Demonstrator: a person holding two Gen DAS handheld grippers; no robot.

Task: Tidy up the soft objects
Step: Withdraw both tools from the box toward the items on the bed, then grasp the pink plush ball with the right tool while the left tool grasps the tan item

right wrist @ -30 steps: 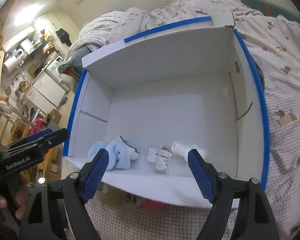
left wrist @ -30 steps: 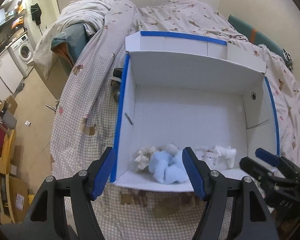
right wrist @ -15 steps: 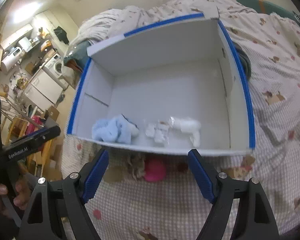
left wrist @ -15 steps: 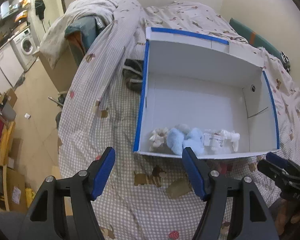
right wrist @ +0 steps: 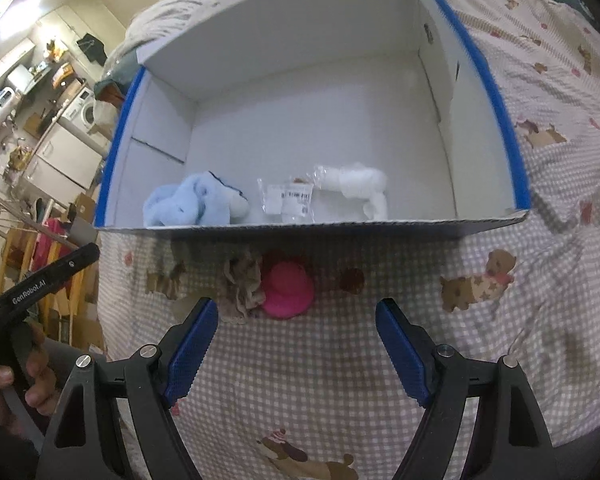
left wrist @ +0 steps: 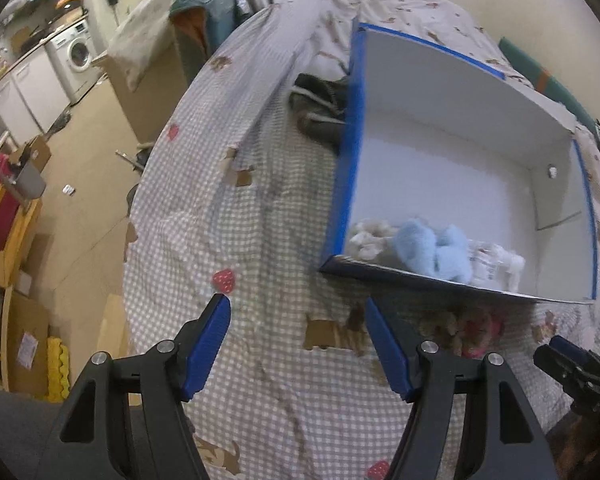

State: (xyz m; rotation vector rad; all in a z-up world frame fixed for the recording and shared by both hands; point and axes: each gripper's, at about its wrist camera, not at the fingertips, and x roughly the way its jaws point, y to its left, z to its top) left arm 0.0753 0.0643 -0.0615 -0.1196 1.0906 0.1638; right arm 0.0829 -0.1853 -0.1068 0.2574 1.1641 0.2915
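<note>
Two blue-padded grippers, left gripper [left wrist: 298, 340] and right gripper [right wrist: 296, 346], are wide apart and hold nothing. "GenRobot.AI" is written on the left handle. The fluffy light-blue cloth [right wrist: 194, 204] lies lengthwise along the near wall inside the white cardboard box with blue edges [right wrist: 496, 92]; the round pink plush toy [right wrist: 288, 290] lies on the checkered bedsheet [right wrist: 500, 356] outside.

The box's near wall [right wrist: 340, 228] cuts off the lower edge of the blue plush [right wrist: 192, 204], so how it sits on the floor of the box stays hidden. The clear packet [right wrist: 288, 200] carries a label, print too small to read. In the left wrist view the cream fluffy piece [left wrist: 368, 236] is smeared by blur, its shape unclear. The beige ruffled thing [right wrist: 242, 280] is half tucked behind the pink plush [right wrist: 288, 288]; what it is, hard to say. A dark bundle [left wrist: 320, 116] disappears behind the box's left wall. The right tongs [left wrist: 572, 364] show only their tips in that view, at the frame's edge.
</note>
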